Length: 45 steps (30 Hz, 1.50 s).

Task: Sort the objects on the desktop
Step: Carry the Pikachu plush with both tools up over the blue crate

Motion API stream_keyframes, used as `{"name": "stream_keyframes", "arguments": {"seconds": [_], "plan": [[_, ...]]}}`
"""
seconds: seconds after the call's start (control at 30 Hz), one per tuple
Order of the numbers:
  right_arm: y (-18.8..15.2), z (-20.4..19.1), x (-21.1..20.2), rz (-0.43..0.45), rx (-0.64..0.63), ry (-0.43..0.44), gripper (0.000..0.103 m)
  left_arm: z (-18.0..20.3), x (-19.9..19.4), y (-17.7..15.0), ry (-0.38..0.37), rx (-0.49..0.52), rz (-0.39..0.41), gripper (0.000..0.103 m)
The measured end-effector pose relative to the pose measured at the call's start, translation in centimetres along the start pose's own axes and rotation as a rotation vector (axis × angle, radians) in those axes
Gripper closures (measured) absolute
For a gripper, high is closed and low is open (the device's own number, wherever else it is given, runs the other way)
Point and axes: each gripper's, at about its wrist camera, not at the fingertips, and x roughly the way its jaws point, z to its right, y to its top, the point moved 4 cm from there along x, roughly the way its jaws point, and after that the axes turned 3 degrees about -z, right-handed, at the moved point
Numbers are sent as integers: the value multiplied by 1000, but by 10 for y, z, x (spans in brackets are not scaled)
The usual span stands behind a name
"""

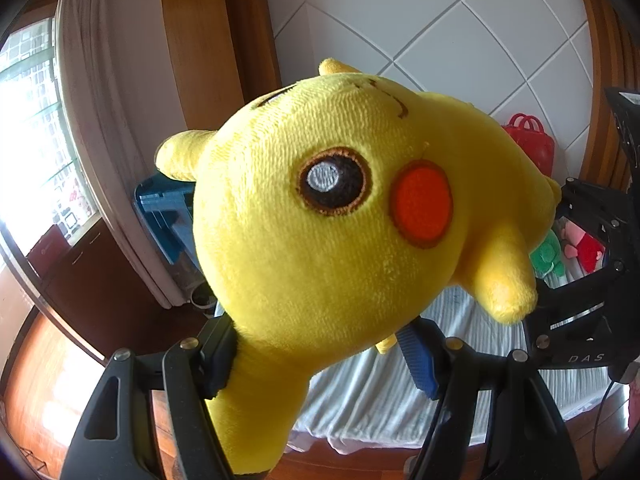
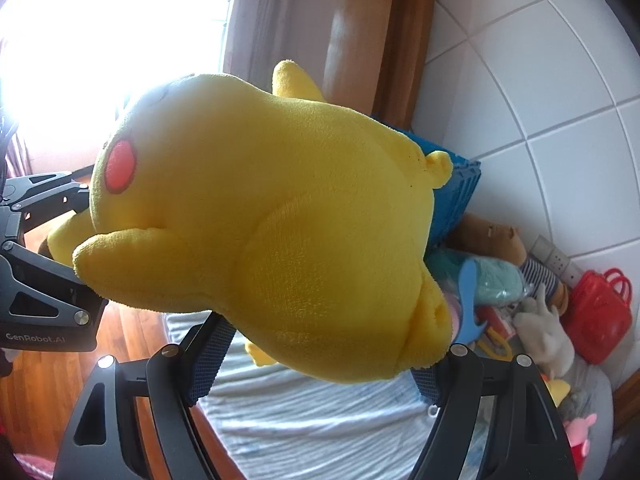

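A: Left wrist view first. Shows a yellow plush toy (image 1: 320, 208) filling the middle of the frame, lifted off the striped cloth (image 1: 380, 400) at the bottom. Left tongs (image 1: 320, 364) at lower centre, pinching one long yellow part of the plush between black and blue pads.

B: Anything else gripping it?

A: Yes, right tongs (image 1: 560, 280) at the right edge, touching the toy's far side; grip itself hidden there. Behind, upper right, white tiled wall (image 1: 440, 32); blue crate (image 1: 168, 208) at middle left; red basket (image 1: 532, 140) to the right of the plush.

B: And the right wrist view?

A: Same yellow plush toy (image 2: 260, 220) across the centre, belly side showing. Right tongs (image 2: 320, 364) at the bottom, clamped on the toy's lower end, pads pressing from both sides. Left tongs (image 2: 60, 248) at the left edge, by the toy's head. Striped cloth (image 2: 320, 420) below; blue crate (image 2: 456, 196) behind; heap of soft toys (image 2: 520, 300) and red basket (image 2: 600, 320) at lower right.
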Motion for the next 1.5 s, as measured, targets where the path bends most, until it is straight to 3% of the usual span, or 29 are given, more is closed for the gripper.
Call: {"name": "stream_keyframes", "arguments": {"seconds": [0.53, 0.83, 1.23, 1.5], "plan": [[110, 49, 59, 48, -6, -55, 24, -50, 67, 113, 1, 17, 68, 34], [166, 85, 107, 87, -24, -42, 24, -76, 108, 170, 48, 2, 86, 34], [216, 104, 169, 65, -62, -27, 24, -113, 165, 208, 47, -30, 62, 34], [247, 110, 223, 31, -8, -63, 24, -154, 220, 243, -14, 22, 19, 34]]}}
